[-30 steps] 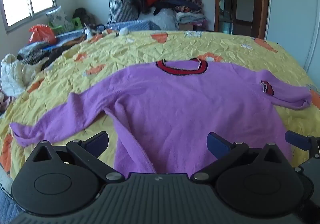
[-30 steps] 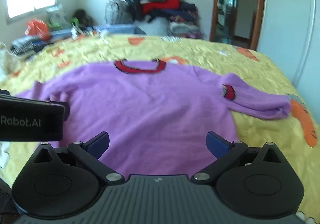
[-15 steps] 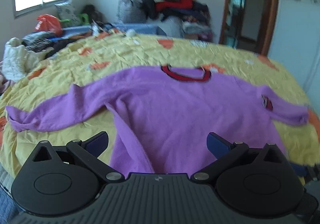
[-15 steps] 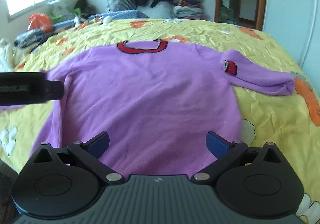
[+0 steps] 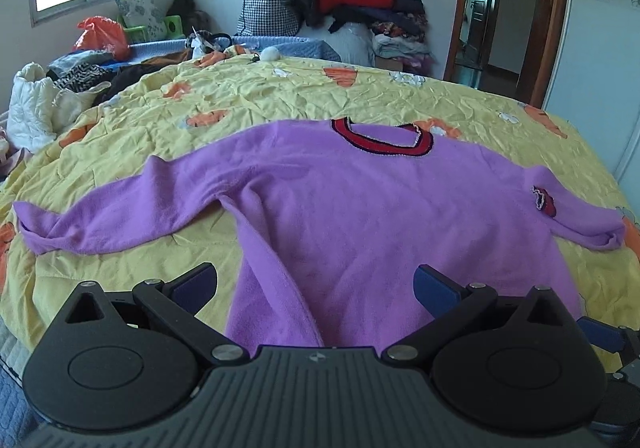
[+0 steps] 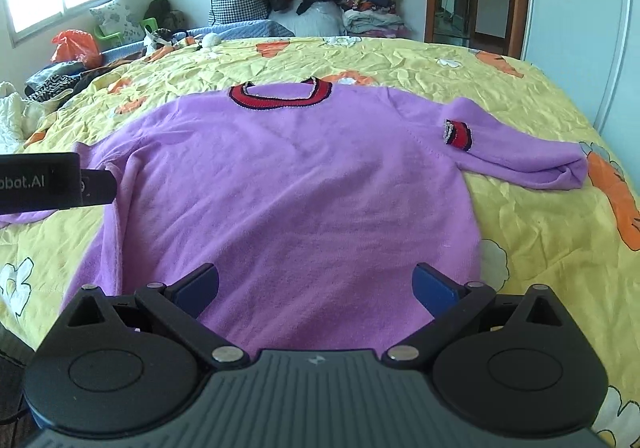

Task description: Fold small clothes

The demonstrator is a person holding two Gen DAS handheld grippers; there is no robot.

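**Operator:** Purple sweater [image 5: 360, 208] lies flat, front up, across the near half of the bed [image 5: 280, 100], its hem at the near edge and its red collar [image 5: 380, 140] pointing toward the far side. One sleeve runs out toward the left edge; the other is doubled back on itself near the right edge.

**Observer:** What changed in the last second?

**Operator:** I pulled both tools back and a little higher. A second ago my views were closer in and partly blurred; now they are steady and each takes in nearly the whole garment. The sweater itself has not moved.

**Observer:** And the fingers?

**Operator:** My left gripper [image 5: 316, 286] is spread wide with nothing between its pads, hovering over the hem near its left corner. My right gripper [image 6: 316, 286] is equally wide and empty, over the middle of the hem.

**Observer:** So where does that leave the fold?

**Operator:** Not started, I'd say. The spreading looks finished, and I judge the sleeves come next, probably the long left one brought in across the body.
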